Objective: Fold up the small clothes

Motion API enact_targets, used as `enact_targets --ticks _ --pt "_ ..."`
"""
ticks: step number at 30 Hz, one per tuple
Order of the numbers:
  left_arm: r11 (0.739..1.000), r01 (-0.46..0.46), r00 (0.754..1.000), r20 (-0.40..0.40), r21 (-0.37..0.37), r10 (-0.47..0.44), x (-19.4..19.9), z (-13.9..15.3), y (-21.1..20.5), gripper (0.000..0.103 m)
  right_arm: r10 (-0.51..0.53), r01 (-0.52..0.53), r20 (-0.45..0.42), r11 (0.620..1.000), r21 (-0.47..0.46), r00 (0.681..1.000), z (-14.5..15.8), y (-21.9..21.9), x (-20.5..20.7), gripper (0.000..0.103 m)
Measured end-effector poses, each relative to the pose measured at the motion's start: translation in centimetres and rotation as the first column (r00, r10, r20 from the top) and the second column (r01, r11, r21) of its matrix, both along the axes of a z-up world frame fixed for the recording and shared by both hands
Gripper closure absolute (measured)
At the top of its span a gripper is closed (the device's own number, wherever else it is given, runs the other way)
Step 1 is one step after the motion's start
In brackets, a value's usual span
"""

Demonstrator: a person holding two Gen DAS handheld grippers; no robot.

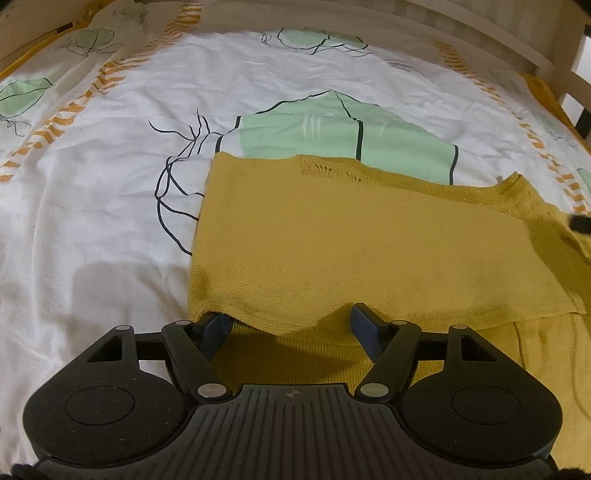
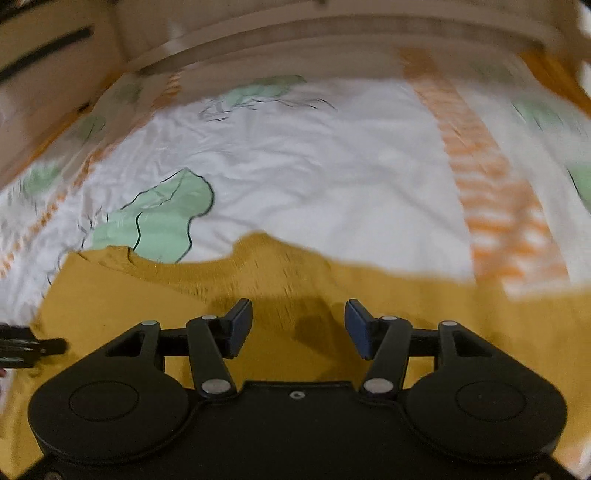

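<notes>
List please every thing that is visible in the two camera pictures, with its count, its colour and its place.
mustard-yellow knitted garment: one, yellow, lying partly folded on the bed cover, in front of both grippers.
white printed bed cover: one, white with green shapes, black lines and orange stripes, spread under the garment.
pale wooden bed frame: one, beige, along the far edge of the bed.
left gripper: one, black with blue pads, open, at the garment's near folded edge.
right gripper: one, black with blue pads, open, over the garment.
</notes>
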State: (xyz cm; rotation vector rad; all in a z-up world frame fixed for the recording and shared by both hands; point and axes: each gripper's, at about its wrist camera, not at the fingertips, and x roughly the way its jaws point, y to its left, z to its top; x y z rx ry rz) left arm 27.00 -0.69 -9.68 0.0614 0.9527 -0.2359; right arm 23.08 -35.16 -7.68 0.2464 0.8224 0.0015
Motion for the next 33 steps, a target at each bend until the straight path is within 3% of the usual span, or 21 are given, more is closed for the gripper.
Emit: enact_targets --ticks 10,11,12,13,17,19,22,24,25,29,33 --pt "1.000 -0.012 1.000 -0.024 -0.024 0.012 -0.3 0.0 0.6 0.033 -0.086 0.088 -0.040 0.994 0.057 0.996 -1.7 -0.4 -4.1 0.043" --pt "1.000 -0.015 1.000 -0.025 -0.026 0.014 -0.3 0.0 0.6 0.033 -0.093 0.095 -0.034 0.993 0.064 0.995 -1.7 -0.4 -4.2 0.056" --pt "1.000 -0.017 1.000 -0.026 -0.026 0.016 -0.3 0.0 0.6 0.033 -0.099 0.101 -0.031 0.993 0.068 0.995 -1.7 -0.4 -4.2 0.085" --pt "1.000 -0.019 0.999 -0.027 -0.024 0.018 -0.3 0.1 0.5 0.033 -0.101 0.103 -0.030 0.992 0.067 0.994 -1.6 -0.3 -4.1 0.092" --pt "1.000 -0.025 0.999 -0.024 -0.017 0.025 -0.3 0.1 0.4 0.033 -0.103 0.104 0.026 0.994 -0.036 0.994 -0.5 0.4 -4.0 0.092" --pt "1.000 -0.026 0.999 -0.024 -0.018 0.025 -0.3 0.1 0.4 0.033 -0.100 0.099 -0.011 0.994 -0.042 0.995 -1.0 0.1 -3.2 0.092" --pt "0.999 -0.029 0.999 -0.026 -0.017 0.028 -0.2 0.1 0.4 0.033 -0.082 0.081 -0.016 0.995 -0.061 0.996 -1.0 0.1 -2.5 0.081" --pt "0.999 -0.031 0.999 -0.025 -0.014 0.031 -0.2 0.0 0.3 0.033 -0.090 0.091 0.021 0.993 -0.074 0.996 -0.6 -0.2 -2.0 0.050" --pt "0.999 -0.032 0.999 -0.024 -0.010 0.031 -0.2 0.0 0.2 0.033 -0.099 0.102 0.042 0.992 -0.077 0.994 -0.5 -0.6 -1.5 0.047" --pt "0.999 -0.031 0.999 -0.021 -0.006 0.031 -0.3 0.0 0.2 0.033 -0.105 0.114 0.063 0.979 -0.168 0.993 -0.9 -2.1 1.3 0.047" --pt "0.999 -0.034 0.999 -0.024 -0.007 0.034 -0.3 0.0 0.2 0.033 -0.015 0.018 0.015 0.964 -0.264 1.000 -1.9 -2.5 4.1 0.047"
